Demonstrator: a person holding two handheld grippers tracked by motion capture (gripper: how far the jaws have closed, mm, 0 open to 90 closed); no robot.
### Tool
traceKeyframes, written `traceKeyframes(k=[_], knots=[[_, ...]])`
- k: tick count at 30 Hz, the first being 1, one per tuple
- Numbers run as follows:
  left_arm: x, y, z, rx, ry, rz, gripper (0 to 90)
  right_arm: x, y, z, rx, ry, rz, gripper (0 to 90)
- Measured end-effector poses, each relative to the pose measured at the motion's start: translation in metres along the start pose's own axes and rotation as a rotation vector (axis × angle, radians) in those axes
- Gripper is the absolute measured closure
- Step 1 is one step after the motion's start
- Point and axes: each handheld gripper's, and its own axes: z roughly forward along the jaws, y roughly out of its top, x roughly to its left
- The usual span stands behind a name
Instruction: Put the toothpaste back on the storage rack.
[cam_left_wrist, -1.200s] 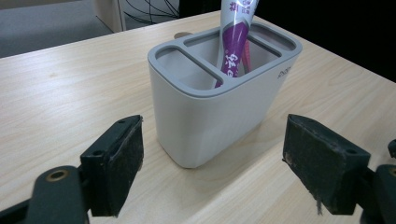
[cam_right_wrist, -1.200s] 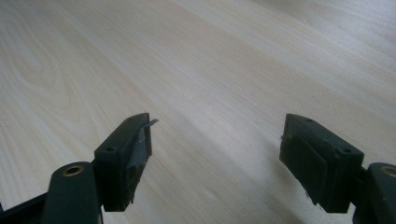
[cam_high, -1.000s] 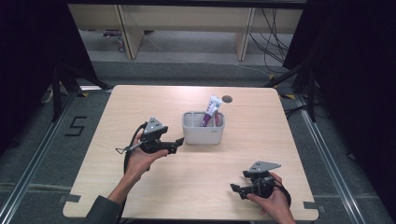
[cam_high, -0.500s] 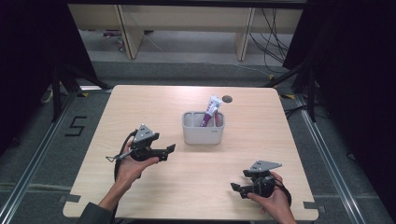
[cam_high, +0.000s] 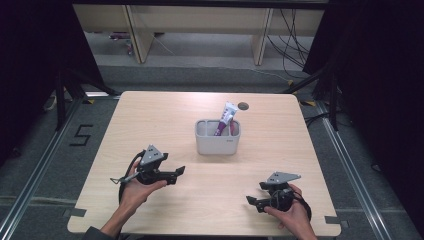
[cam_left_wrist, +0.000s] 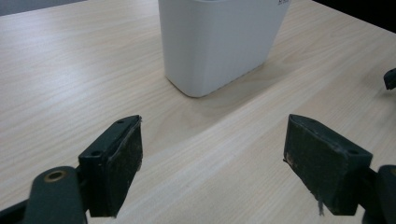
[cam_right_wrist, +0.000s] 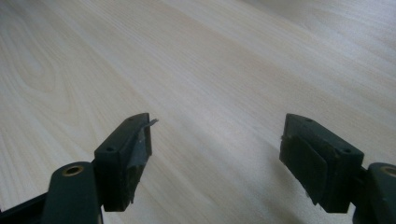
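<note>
Left gripper (cam_high: 177, 173) now drawn back toward near-left table edge, farther from holder than a second ago; jaws spread wide, nothing held. Right gripper (cam_high: 253, 201) unmoved near front-right edge, jaws likewise apart and empty. White holder (cam_high: 217, 143) stood at table (cam_high: 150, 115) centre; purple-and-white tube (cam_high: 225, 117) propped inside, leaning toward far side.

You face a light wooden table (cam_high: 165, 115) with rounded corners, standing on grey floor (cam_high: 45, 165). A "5" marking (cam_high: 81, 135) lies beside the tabletop's left edge. Beyond the far edge stand pale wooden furniture legs (cam_high: 137, 32) and loose cables (cam_high: 292, 30). Dark curtains (cam_high: 380, 75) flank both sides.
</note>
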Motion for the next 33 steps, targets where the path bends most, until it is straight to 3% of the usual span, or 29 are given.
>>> traceKeyframes(k=[6,8,12,14,16,21,22,25,26,27,28,29,33], knots=[[-0.002,-0.012,-0.004,0.018,0.02,0.015,19.2,0.001,0.0,0.0,-0.002,0.003,0.002,25.9],[-0.003,-0.016,-0.006,0.026,0.02,0.021,19.3,0.001,0.0,0.002,-0.022,0.003,0.012,25.9],[-0.006,-0.025,-0.01,0.047,0.008,0.046,19.2,0.003,0.0,0.002,-0.012,0.0,0.019,25.9],[-0.01,-0.029,-0.011,0.046,0.01,0.042,19.2,0.001,0.001,0.001,0.003,0.011,-0.013,25.9],[-0.012,-0.032,-0.013,0.049,0.002,0.049,19.2,0.005,0.001,0.0,0.007,0.002,0.016,25.9],[-0.016,-0.04,-0.018,0.059,-0.003,0.064,19.2,0.004,0.002,0.002,0.006,0.012,-0.004,25.9],[-0.017,-0.042,-0.019,0.061,-0.007,0.067,19.2,0.007,0.002,0.004,-0.009,0.001,0.032,25.9],[-0.018,-0.046,-0.023,0.073,-0.007,0.077,19.2,0.003,0.003,0.003,0.007,0.017,-0.018,25.9],[-0.018,-0.048,-0.025,0.078,-0.011,0.089,19.2,0.004,0.003,0.003,0.008,0.016,-0.017,25.9],[-0.02,-0.049,-0.025,0.072,-0.009,0.076,19.2,0.004,0.003,0.003,0.009,0.015,-0.008,25.9],[-0.02,-0.05,-0.027,0.072,-0.006,0.078,19.2,0.002,0.003,0.004,0.008,0.059,-0.02,25.9],[-0.02,-0.052,-0.028,0.066,-0.009,0.074,19.2,0.004,0.003,0.003,0.016,0.039,-0.015,25.9],[-0.02,-0.055,-0.032,0.074,-0.009,0.078,19.2,0.003,0.003,0.004,0.015,0.044,-0.023,25.9]])
